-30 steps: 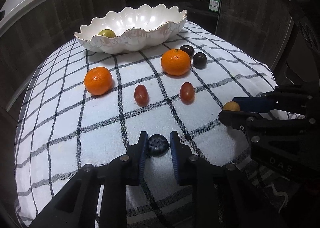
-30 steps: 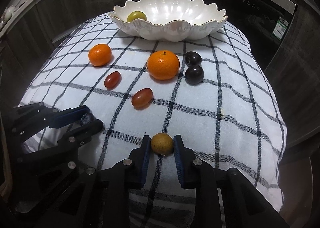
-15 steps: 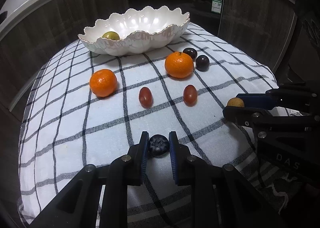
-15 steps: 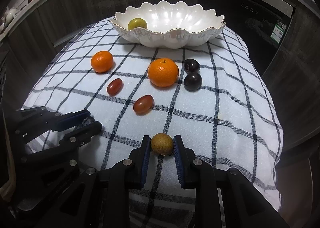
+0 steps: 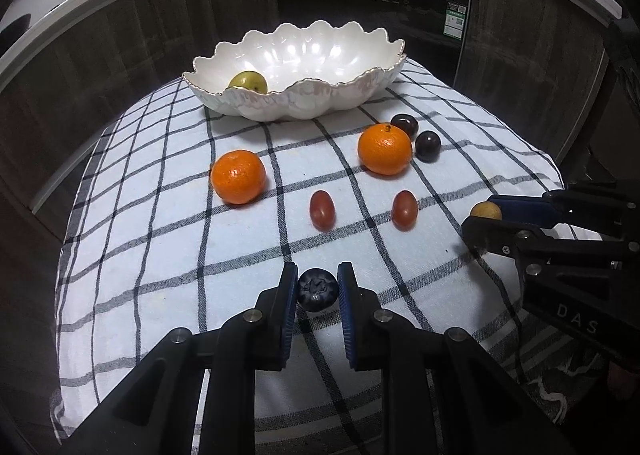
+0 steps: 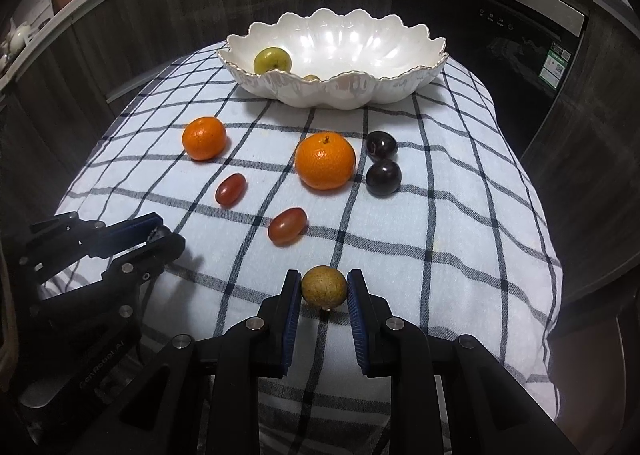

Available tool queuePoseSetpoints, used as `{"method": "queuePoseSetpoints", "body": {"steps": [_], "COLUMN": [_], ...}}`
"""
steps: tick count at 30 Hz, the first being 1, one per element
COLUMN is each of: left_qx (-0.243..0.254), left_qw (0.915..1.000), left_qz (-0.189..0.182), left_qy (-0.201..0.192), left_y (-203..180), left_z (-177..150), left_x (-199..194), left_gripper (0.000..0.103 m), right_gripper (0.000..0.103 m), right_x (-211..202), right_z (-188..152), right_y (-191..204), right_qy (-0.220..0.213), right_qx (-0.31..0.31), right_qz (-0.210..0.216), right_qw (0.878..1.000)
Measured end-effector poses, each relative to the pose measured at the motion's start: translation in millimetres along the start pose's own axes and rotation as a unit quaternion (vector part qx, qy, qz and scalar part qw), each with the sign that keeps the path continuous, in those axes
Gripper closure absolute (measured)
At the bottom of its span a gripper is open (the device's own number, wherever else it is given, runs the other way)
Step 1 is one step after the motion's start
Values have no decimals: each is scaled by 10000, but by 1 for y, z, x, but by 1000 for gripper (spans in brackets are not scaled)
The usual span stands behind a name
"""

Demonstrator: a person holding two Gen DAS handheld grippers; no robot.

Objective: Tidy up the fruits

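Note:
My left gripper [image 5: 317, 289] is shut on a dark blueberry [image 5: 317, 290], held above the checked cloth [image 5: 160, 255]. My right gripper [image 6: 324, 289] is shut on a small brown round fruit [image 6: 324, 288]; it also shows in the left wrist view [image 5: 485, 211]. On the cloth lie two oranges [image 5: 238, 182] [image 5: 385, 149], two red grape tomatoes [image 5: 321, 209] [image 5: 404, 209] and two dark plums [image 5: 427, 145] [image 5: 404, 124]. A white scalloped bowl [image 5: 340, 95] at the back holds a green fruit [image 5: 248, 82].
Dark wood cabinets [image 5: 100, 55] and a black oven front [image 5: 372, 15] stand behind the table. The cloth drops off at the table's left and right edges. The left gripper shows at the left of the right wrist view [image 6: 160, 235].
Both grippers have risen and drawn back a little with their fruit held; the bowl and fruit look farther and lower in both views. The fruit on the cloth has not moved.

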State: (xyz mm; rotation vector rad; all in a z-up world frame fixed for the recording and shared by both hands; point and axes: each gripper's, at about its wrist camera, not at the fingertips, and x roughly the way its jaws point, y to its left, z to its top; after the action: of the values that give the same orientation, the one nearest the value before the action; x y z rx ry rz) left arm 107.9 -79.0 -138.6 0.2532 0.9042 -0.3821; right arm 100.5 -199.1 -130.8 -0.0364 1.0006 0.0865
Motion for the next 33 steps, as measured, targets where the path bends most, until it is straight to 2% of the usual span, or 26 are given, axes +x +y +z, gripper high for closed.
{"method": "queuePoseSetpoints", "body": {"steps": [15,33], "left_qx": [-180,-386], "left_qw": [9998,9986], "left_qz": [47,152], "left_qy": [-37,-322], "left_y": [11,27], "left_z": [20,72], "left_x": [-6,-12], "left_gripper": [82,82], "right_gripper": [78,78], "right_x": [-8,-24], "right_z": [20,68], "right_y": [-4,-16], "right_qy": [-113,-594], "right_qx": [40,36], "right_qz": [-45,-154], "right_qw": [9999,9981]}}
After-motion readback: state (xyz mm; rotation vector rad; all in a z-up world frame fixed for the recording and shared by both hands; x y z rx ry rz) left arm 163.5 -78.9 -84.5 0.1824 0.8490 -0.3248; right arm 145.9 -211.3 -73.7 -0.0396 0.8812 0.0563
